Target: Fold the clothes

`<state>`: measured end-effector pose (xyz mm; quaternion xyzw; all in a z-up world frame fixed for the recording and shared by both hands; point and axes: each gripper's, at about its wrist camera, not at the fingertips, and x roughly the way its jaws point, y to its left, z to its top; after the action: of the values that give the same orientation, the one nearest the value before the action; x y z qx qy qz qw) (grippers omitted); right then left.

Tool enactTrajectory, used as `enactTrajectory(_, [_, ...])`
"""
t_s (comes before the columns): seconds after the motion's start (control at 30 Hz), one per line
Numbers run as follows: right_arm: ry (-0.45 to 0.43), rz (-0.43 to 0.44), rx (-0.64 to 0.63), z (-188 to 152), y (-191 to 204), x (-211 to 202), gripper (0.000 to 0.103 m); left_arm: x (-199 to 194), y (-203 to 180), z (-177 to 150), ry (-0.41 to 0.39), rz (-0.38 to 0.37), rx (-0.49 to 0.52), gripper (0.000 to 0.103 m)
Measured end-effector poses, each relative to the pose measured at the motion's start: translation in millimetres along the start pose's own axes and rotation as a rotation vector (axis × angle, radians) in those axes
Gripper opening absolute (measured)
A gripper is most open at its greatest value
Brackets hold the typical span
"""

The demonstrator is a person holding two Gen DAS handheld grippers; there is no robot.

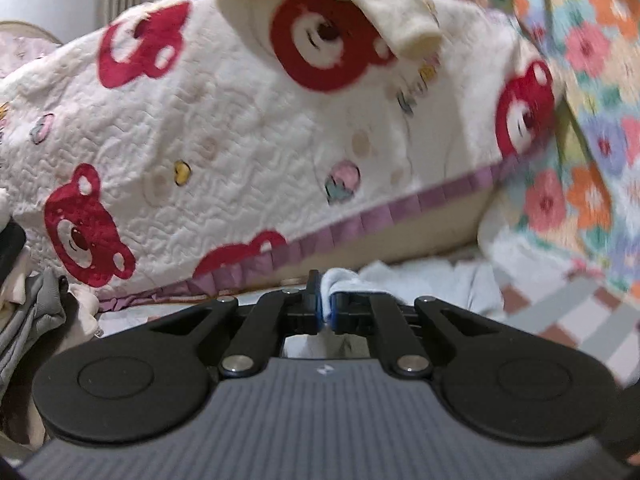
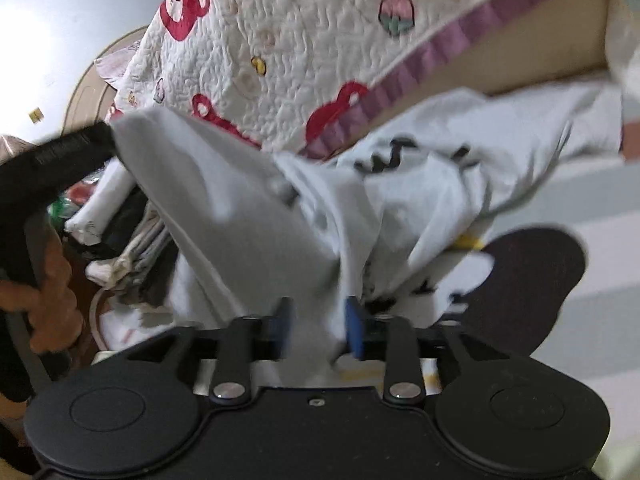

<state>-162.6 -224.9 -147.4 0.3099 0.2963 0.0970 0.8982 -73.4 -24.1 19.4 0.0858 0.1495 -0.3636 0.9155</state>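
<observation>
My left gripper (image 1: 325, 307) pinches a fold of the white garment (image 2: 248, 216), which hangs just in front of the bear-print quilt (image 1: 248, 128). My right gripper (image 2: 318, 330) stands half-open around the cloth's near part.

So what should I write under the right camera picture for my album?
Right claw open around a pale grey shirt while the left claw lifts its corner beside the bear quilt.
</observation>
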Motion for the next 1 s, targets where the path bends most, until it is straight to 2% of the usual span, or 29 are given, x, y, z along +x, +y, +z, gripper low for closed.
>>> enactTrajectory(0.03, [0.011, 0.017, 0.015, -2.1, -1.3, 1.7, 0.050, -3.5, 1.2, 4.5, -0.013, -0.002, -0.011, 0.000])
enactTrajectory(0.13, [0.014, 0.065, 0.030, -7.5, 1.8, -1.1, 0.051, -8.5, 1.5, 14.2, -0.024, 0.007, -0.022, 0.000])
enactTrajectory(0.23, [-0.009, 0.158, 0.079, -8.1, 2.5, -10.5, 0.052, -4.9, -1.3, 10.1, -0.018, 0.017, -0.005, 0.000])
enactTrajectory(0.33, [-0.017, 0.212, 0.102, -6.4, 6.7, -13.8, 0.063, -3.1, 1.6, 1.6, -0.002, -0.010, -0.039, 0.000])
enactTrajectory(0.43, [0.034, 0.199, 0.094, -8.7, 13.9, -1.5, 0.067, -9.9, -4.8, -3.7, -0.008, -0.015, -0.030, 0.000])
enactTrajectory(0.47, [0.055, 0.155, 0.080, -9.9, 16.1, 5.4, 0.071, -12.6, -7.5, -4.7, -0.013, -0.016, -0.022, 0.000])
enactTrajectory(0.57, [0.104, -0.005, 0.036, -13.3, 18.2, 25.0, 0.072, -21.8, -11.6, -3.0, -0.035, -0.002, -0.003, 0.000])
enactTrajectory(0.6, [0.107, -0.067, 0.026, -14.0, 15.5, 29.9, 0.068, -23.9, -9.4, -0.3, -0.043, 0.007, -0.001, 0.000])
enactTrajectory(0.63, [0.115, -0.050, 0.040, -13.5, 9.8, 33.2, 0.039, -26.0, -6.5, 2.7, -0.051, 0.017, 0.001, 0.000])
enactTrajectory(0.67, [0.145, -0.023, 0.071, -10.5, 1.9, 37.1, 0.000, -27.2, -2.6, 6.3, -0.053, 0.022, 0.002, 0.000])
enactTrajectory(0.73, [0.122, -0.031, 0.112, 0.8, -9.7, 31.4, 0.002, -28.5, 7.5, 14.7, -0.055, 0.039, 0.000, 0.000])
enactTrajectory(0.83, [0.020, -0.077, 0.012, 41.8, -8.6, 2.5, 0.002, -30.9, 24.1, 31.8, -0.071, 0.059, -0.008, 0.000])
enactTrajectory(1.0, [-0.207, -0.155, -0.170, 148.0, 19.9, -70.8, 0.002, -33.9, 37.5, 78.7, -0.114, 0.047, 0.000, 0.000])
